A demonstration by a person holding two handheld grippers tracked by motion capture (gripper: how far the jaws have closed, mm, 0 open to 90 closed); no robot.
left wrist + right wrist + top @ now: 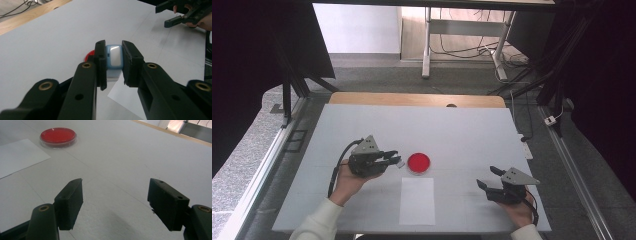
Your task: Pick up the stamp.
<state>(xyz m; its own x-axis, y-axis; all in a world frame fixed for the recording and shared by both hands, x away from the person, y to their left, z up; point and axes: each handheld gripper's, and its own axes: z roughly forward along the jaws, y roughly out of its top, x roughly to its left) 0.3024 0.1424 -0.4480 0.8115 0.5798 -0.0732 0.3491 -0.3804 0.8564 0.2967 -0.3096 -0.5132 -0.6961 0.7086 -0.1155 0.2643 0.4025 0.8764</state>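
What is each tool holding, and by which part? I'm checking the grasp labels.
The left tool clamps a small blue-and-white block by its two opposite sides. The right tool stands open, holding nothing.

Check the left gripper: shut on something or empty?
Shut on the small blue-and-white object: the left gripper has both jaws pressed against its sides.

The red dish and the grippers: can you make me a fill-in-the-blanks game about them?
1. The left gripper is shut on a small ____ and white object.
2. The round dish on the table is ____ inside.
3. The right gripper has jaws that stand ____, with nothing between them.
4. Below the dish in the high view lies a white sheet of ____.

Missing words: blue; red; open; paper
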